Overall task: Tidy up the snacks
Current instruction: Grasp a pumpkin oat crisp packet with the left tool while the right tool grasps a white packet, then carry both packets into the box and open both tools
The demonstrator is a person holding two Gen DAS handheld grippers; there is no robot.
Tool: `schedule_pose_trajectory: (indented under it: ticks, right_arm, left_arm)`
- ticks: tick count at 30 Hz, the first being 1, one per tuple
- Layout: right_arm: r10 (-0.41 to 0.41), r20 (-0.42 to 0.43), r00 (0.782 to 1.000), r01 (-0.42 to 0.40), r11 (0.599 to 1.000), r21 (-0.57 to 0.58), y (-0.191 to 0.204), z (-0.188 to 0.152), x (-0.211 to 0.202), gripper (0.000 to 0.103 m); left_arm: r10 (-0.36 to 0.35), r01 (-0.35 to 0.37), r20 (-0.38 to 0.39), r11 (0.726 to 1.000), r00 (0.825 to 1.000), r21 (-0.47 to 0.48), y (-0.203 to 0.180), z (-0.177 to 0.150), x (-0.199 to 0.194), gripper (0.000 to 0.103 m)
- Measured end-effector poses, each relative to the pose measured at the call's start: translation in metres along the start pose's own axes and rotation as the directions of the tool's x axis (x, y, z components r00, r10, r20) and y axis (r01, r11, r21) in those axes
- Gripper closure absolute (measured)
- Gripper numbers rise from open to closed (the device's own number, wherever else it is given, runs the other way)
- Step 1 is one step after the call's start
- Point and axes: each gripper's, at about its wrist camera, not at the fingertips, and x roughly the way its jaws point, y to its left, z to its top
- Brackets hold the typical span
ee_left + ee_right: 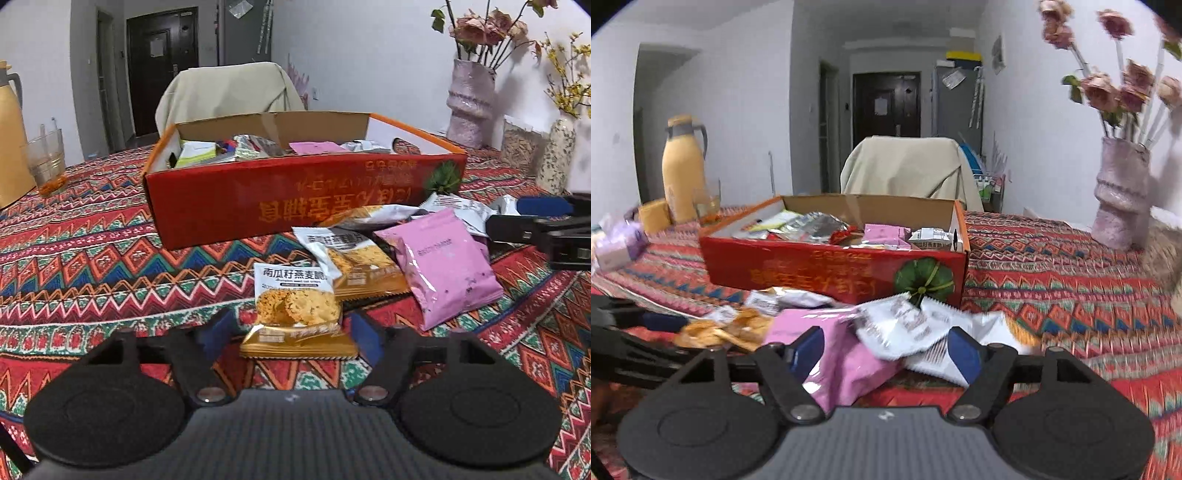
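A red cardboard box (295,195) with several snack packets in it stands on the patterned tablecloth. In front of it lies a loose pile of packets. My left gripper (293,326) is open around a gold oat-cracker packet (295,295) that lies flat, with cloth showing on both sides of it. A second gold packet (354,258) and a pink packet (443,266) lie just beyond. My right gripper (886,352) stands half open low over the pile, with the pink packet (842,354) and a white packet (905,325) between its fingers. The box (812,266) is right behind them.
A yellow thermos (683,166) and a glass (46,158) stand at the back left, near a tissue pack (620,243). A pink vase (1123,195) with flowers and a clear jar (521,147) stand at the right. A cloth-draped chair (229,92) is behind the box.
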Motion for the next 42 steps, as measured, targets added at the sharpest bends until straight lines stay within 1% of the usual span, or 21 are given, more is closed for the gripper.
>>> schedule_pose_trajectory:
  ticks: [3, 4, 5, 7, 8, 10, 12, 13, 15, 16, 17, 20, 22, 27, 30, 32, 34, 36, 40, 42]
  right_arm:
    - [-0.019, -0.027, 0.999, 0.016, 0.995, -0.103, 0.000, 0.008, 0.024, 0.031]
    - [-0.021, -0.044, 0.999, 0.015, 0.992, -0.124, -0.001, 0.011, 0.032, 0.035]
    - [-0.021, -0.058, 0.998, 0.013, 0.991, -0.136, -0.002, 0.013, 0.039, 0.037]
    - [-0.004, -0.085, 0.996, -0.009, 0.988, -0.154, -0.005, 0.015, 0.052, 0.036]
    - [0.014, -0.093, 0.996, -0.029, 0.988, -0.154, -0.007, 0.016, 0.056, 0.035]
    - [0.043, -0.099, 0.994, -0.057, 0.988, -0.142, -0.009, 0.019, 0.063, 0.035]
    - [0.066, -0.104, 0.992, -0.080, 0.987, -0.139, -0.009, 0.023, 0.067, 0.045]
    - [0.080, -0.110, 0.991, -0.096, 0.985, -0.144, -0.008, 0.024, 0.069, 0.056]
    - [0.098, -0.116, 0.988, -0.116, 0.980, -0.162, -0.003, 0.024, 0.071, 0.059]
    - [0.090, -0.117, 0.989, -0.109, 0.979, -0.173, -0.001, 0.025, 0.071, 0.063]
    - [0.078, -0.116, 0.990, -0.098, 0.979, -0.179, 0.001, 0.025, 0.069, 0.064]
    - [0.081, -0.105, 0.991, -0.096, 0.985, -0.145, 0.000, 0.024, 0.054, 0.065]
    - [0.049, -0.070, 0.996, -0.059, 0.987, -0.147, 0.000, 0.016, 0.032, 0.065]
    - [-0.008, 0.005, 1.000, 0.008, 0.995, -0.097, -0.003, -0.018, -0.039, 0.065]
    - [0.012, 0.032, 0.999, -0.012, 1.000, -0.015, -0.004, -0.043, -0.086, 0.065]
    - [0.034, 0.042, 0.999, -0.035, 0.999, 0.019, -0.006, -0.057, -0.107, 0.065]
    - [0.024, 0.045, 0.999, -0.026, 0.999, 0.039, -0.008, -0.067, -0.120, 0.065]
    - [0.028, 0.039, 0.999, -0.030, 0.999, 0.041, -0.007, -0.074, -0.126, 0.065]
    - [0.037, 0.041, 0.998, -0.039, 0.998, 0.057, -0.006, -0.078, -0.129, 0.065]
    - [0.048, 0.049, 0.998, -0.051, 0.997, 0.057, -0.005, -0.076, -0.129, 0.065]
  left_arm:
    - [-0.013, 0.013, 0.007, 1.000, 1.000, 0.007, 0.002, -0.002, -0.004, 0.045]
    - [-0.015, 0.015, 0.009, 1.000, 1.000, 0.002, 0.003, -0.003, -0.006, 0.046]
    - [-0.010, 0.010, 0.011, 1.000, 1.000, -0.006, 0.004, -0.004, -0.008, 0.046]
    - [0.025, -0.025, 0.021, 0.999, 0.999, -0.022, 0.008, -0.006, -0.013, 0.046]
    - [0.052, -0.051, 0.037, 0.998, 0.998, -0.032, 0.011, -0.007, -0.018, 0.054]
    - [0.081, -0.077, 0.064, 0.995, 0.995, -0.064, 0.018, -0.010, -0.030, 0.055]
    - [0.087, -0.077, 0.087, 0.991, 0.992, -0.108, 0.024, -0.012, -0.044, 0.055]
    - [0.081, -0.068, 0.098, 0.990, 0.992, -0.128, 0.027, -0.015, -0.052, 0.055]
    - [0.083, -0.065, 0.112, 0.986, 0.990, -0.154, 0.029, -0.018, -0.063, 0.055]
    - [0.088, -0.068, 0.118, 0.984, 0.989, -0.164, 0.029, -0.021, -0.070, 0.055]
    - [0.093, -0.070, 0.126, 0.982, 0.988, -0.176, 0.028, -0.024, -0.077, 0.055]
    - [0.077, -0.044, 0.143, 0.975, 0.987, -0.216, 0.027, -0.034, -0.098, 0.055]
    - [0.061, -0.024, 0.147, 0.970, 0.987, -0.241, 0.026, -0.043, -0.110, 0.055]
    - [0.054, -0.011, 0.133, 0.951, 0.990, -0.308, 0.023, -0.069, -0.136, 0.055]
    - [0.048, -0.006, 0.130, 0.953, 0.990, -0.302, 0.015, -0.075, -0.146, 0.055]
    - [0.068, -0.029, 0.134, 0.961, 0.989, -0.277, 0.007, -0.075, -0.152, 0.055]
    - [0.083, -0.044, 0.146, 0.966, 0.986, -0.256, 0.001, -0.074, -0.156, 0.055]
    - [0.083, -0.041, 0.157, 0.967, 0.984, -0.253, -0.002, -0.072, -0.160, 0.055]
    - [0.081, -0.038, 0.173, 0.970, 0.982, -0.239, -0.009, -0.066, -0.163, 0.055]
    - [0.075, -0.033, 0.185, 0.975, 0.980, -0.219, -0.009, -0.055, -0.161, 0.055]
